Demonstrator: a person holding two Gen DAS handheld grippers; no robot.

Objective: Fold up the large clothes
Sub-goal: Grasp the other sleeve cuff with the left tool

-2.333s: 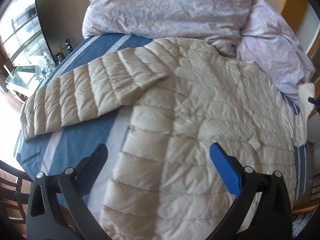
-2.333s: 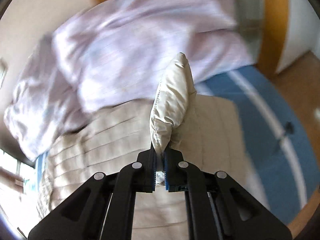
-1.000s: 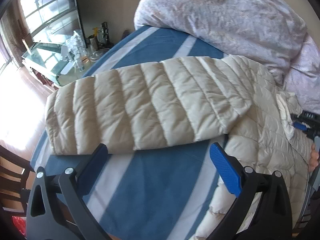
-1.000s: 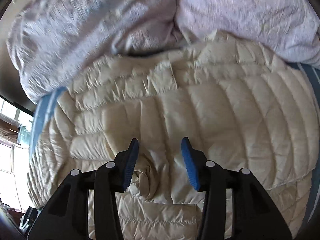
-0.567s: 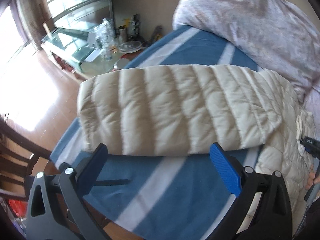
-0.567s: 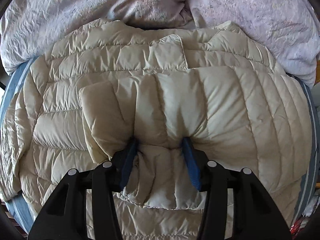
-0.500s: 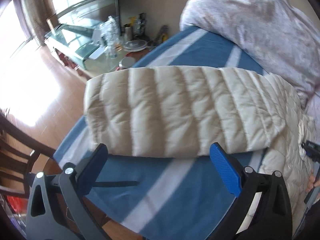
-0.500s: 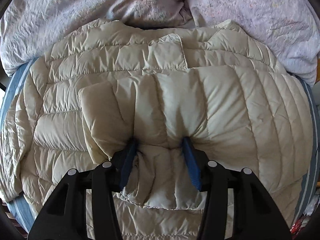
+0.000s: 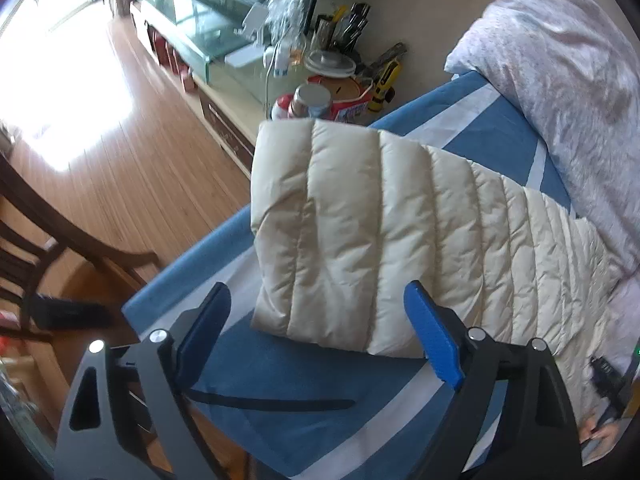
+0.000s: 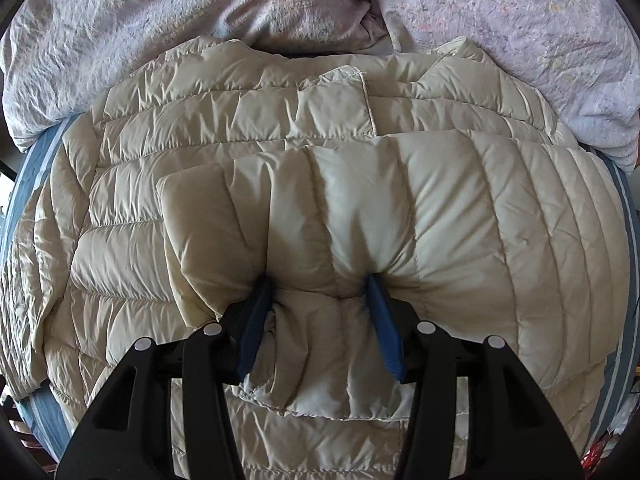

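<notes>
A cream quilted down jacket (image 10: pixel 320 128) is lying spread across a blue bedspread with pale stripes (image 9: pixel 328 384), its collar end toward a rumpled lilac duvet (image 10: pixel 200 12). One sleeve (image 10: pixel 440 208) is lying folded across the jacket's body; the other sleeve (image 9: pixel 384 236) is stretching outward, its long axis running from the shoulder at right to the cuff near the bed's edge. That cuff is lying just ahead of the left gripper (image 9: pixel 316 316), which is hovering wide open and holding nothing, making it the nearer tool for the likely next fold. The right gripper (image 10: pixel 320 304) is pressing, jaws partly spread, into the folded sleeve, with puffy fabric bulging between its fingers; it is not clamping it. The shell is looking slick, soft and compressible, stitched into parallel baffles. Beyond the bed, a cluttered low cabinet (image 9: pixel 224 64) and wooden floor (image 9: pixel 104 136) are showing.
</notes>
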